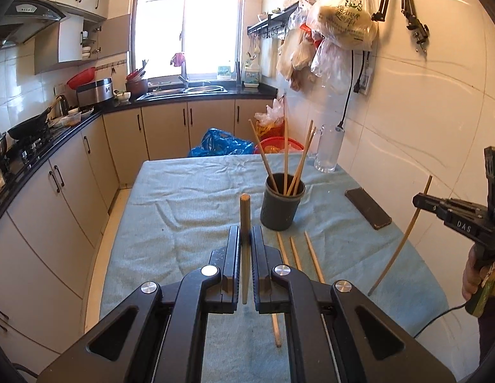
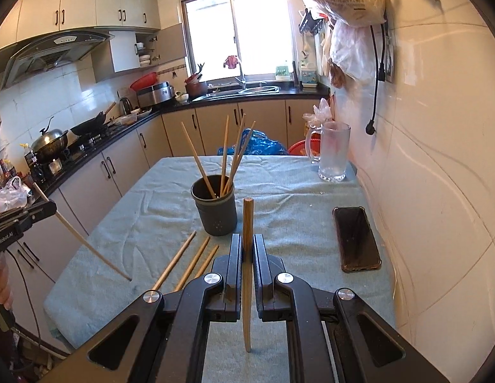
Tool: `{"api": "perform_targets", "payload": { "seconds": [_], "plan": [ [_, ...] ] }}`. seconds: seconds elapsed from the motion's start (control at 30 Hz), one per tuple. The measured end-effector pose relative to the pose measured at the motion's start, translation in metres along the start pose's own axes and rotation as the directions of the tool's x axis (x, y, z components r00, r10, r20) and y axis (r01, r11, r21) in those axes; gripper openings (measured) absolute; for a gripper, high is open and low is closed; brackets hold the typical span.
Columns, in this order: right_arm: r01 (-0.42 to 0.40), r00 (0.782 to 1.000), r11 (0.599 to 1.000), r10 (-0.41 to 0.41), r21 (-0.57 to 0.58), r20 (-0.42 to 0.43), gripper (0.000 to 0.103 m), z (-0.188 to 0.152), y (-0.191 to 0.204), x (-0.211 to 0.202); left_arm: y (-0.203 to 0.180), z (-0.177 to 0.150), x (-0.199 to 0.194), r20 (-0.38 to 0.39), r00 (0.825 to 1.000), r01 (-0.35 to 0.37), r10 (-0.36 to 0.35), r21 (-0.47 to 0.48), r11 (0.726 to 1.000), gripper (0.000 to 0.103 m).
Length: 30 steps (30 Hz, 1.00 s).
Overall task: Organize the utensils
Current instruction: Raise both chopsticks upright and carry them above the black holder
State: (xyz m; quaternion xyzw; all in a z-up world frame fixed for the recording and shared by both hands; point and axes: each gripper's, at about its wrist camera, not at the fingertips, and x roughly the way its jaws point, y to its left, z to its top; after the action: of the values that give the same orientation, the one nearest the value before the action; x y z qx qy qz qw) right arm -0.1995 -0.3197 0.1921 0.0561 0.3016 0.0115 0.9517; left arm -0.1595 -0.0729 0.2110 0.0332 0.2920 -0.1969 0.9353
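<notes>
A dark grey cup (image 1: 281, 206) stands mid-table with several wooden chopsticks (image 1: 287, 156) upright in it; it also shows in the right wrist view (image 2: 215, 209). My left gripper (image 1: 245, 234) is shut on one chopstick (image 1: 245, 217), held above the table short of the cup. My right gripper (image 2: 247, 242) is shut on another chopstick (image 2: 248, 220), also short of the cup. Each gripper shows in the other's view, the right one (image 1: 421, 202) and the left one (image 2: 51, 209), with its chopstick slanting down. Three loose chopsticks (image 1: 295, 253) lie on the cloth (image 2: 191, 261).
The table has a teal cloth (image 1: 190, 198). A black phone (image 2: 356, 239) lies near the wall. A glass mug (image 2: 332, 151) stands at the far right corner. Kitchen counters run along the left. A tiled wall (image 2: 438, 175) borders the table's right side.
</notes>
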Motion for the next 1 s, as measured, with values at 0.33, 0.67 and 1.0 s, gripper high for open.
{"api": "perform_targets", "payload": {
  "seconds": [0.33, 0.67, 1.0],
  "plan": [
    [-0.022, 0.999, 1.0, 0.022, 0.003, 0.027, 0.007, 0.025, 0.003, 0.009, -0.005, 0.038, 0.02, 0.007, 0.999, 0.035, -0.035, -0.017, 0.999, 0.006],
    [-0.091, 0.99, 0.994, 0.084, 0.056, 0.114, 0.007, 0.082, 0.01, 0.027, -0.016, 0.107, 0.043, 0.081, 0.994, 0.075, -0.07, -0.053, 0.996, 0.006],
    [-0.115, 0.971, 0.988, 0.09, 0.104, 0.223, 0.007, 0.15, 0.021, 0.063, -0.032, 0.168, 0.094, 0.126, 0.989, 0.086, -0.076, -0.08, 0.993, 0.006]
  ]
}}
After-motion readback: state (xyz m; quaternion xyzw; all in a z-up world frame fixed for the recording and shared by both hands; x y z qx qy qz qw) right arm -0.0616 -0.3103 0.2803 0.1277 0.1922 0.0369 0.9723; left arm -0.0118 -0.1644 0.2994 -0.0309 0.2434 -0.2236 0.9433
